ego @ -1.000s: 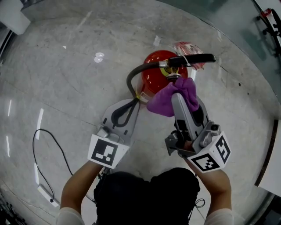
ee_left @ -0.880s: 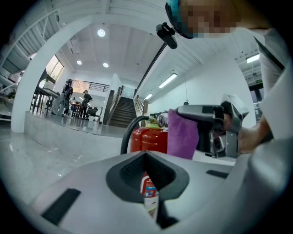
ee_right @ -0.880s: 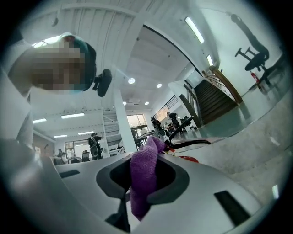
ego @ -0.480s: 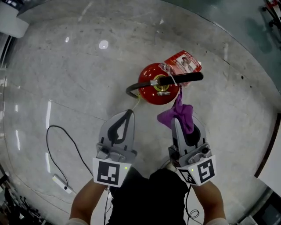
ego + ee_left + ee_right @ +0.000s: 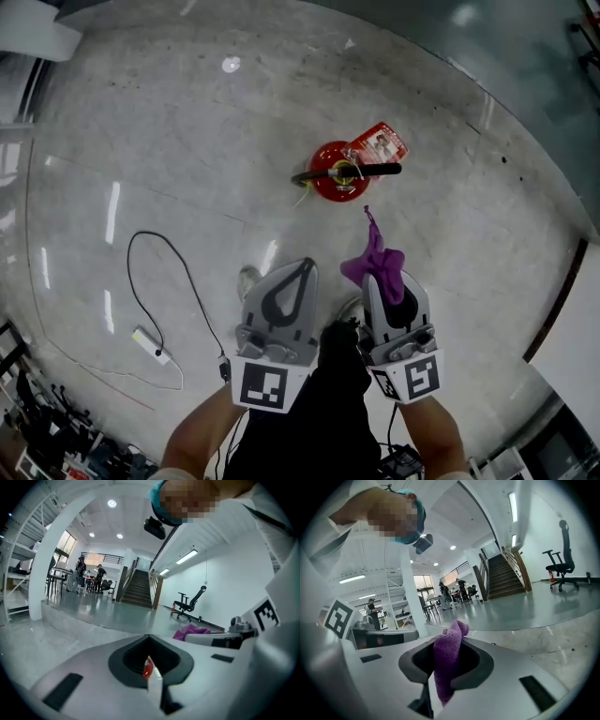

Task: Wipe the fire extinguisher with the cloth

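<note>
The red fire extinguisher (image 5: 339, 175) stands upright on the stone floor, small and well ahead of both grippers, with a black handle and a red tag (image 5: 380, 143) on it. My right gripper (image 5: 382, 277) is shut on the purple cloth (image 5: 376, 260), which sticks out past its tips; the cloth (image 5: 447, 660) fills the jaw opening in the right gripper view. My left gripper (image 5: 302, 267) is shut and holds nothing. Neither gripper touches the extinguisher. In the left gripper view a sliver of red shows through the jaw opening, and the right gripper (image 5: 220, 638) with the cloth (image 5: 190, 631) lies alongside.
A black cable (image 5: 159, 272) with a small white box (image 5: 150, 339) lies on the floor to the left. A dark strip runs along the floor's right edge (image 5: 553, 309). An office chair (image 5: 562, 564), stairs (image 5: 140, 588) and distant people (image 5: 80, 573) are far off.
Both grippers have drawn back and up from the extinguisher, which now looks much smaller. The cloth has come off the extinguisher's top, and the left gripper has left the hose.
</note>
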A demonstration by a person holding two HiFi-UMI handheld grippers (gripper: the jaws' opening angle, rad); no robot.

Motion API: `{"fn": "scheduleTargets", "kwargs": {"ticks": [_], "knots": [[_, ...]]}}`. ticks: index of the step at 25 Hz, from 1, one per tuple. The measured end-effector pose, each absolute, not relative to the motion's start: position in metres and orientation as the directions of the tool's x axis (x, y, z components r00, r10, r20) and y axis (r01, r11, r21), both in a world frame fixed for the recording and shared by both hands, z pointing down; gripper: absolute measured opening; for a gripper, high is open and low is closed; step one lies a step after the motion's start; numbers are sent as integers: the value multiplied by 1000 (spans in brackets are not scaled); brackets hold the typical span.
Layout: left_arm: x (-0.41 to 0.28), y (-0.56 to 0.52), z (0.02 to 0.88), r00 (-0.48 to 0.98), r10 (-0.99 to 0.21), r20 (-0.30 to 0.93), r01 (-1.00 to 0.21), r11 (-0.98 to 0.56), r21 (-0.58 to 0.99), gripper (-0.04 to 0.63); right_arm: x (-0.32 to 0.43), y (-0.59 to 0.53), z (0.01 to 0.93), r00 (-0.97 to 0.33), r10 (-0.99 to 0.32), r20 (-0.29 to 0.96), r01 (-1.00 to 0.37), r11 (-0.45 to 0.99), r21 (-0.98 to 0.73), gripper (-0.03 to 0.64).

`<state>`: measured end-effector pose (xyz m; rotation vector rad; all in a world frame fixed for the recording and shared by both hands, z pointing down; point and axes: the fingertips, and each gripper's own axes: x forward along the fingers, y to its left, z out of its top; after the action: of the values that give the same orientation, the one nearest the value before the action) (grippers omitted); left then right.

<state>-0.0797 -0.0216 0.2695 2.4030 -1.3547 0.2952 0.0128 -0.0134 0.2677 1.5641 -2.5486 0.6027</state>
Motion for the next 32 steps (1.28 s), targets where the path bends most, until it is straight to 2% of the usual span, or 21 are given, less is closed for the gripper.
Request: {"fn": "scheduleTargets", "kwargs": {"ticks": [5, 14, 21, 32], "knots": [[-75, 11, 202, 529, -735, 423, -847, -485, 216, 5, 8, 16, 209, -471, -812, 343, -870, 365, -330, 74], [-101, 22, 33, 460, -790, 405, -888, -403, 223, 5, 6, 49, 54, -482, -788, 384, -871, 385, -304, 74], [-92, 52, -87, 474, -819, 323, -880, -430, 200, 5, 13, 66, -68, -451, -835, 316, -884, 370, -285, 74], [-87, 89, -152, 482, -849, 219, -876, -469, 111, 5, 29, 98, -146, -410, -885, 220, -900, 354, -254, 73]]}}
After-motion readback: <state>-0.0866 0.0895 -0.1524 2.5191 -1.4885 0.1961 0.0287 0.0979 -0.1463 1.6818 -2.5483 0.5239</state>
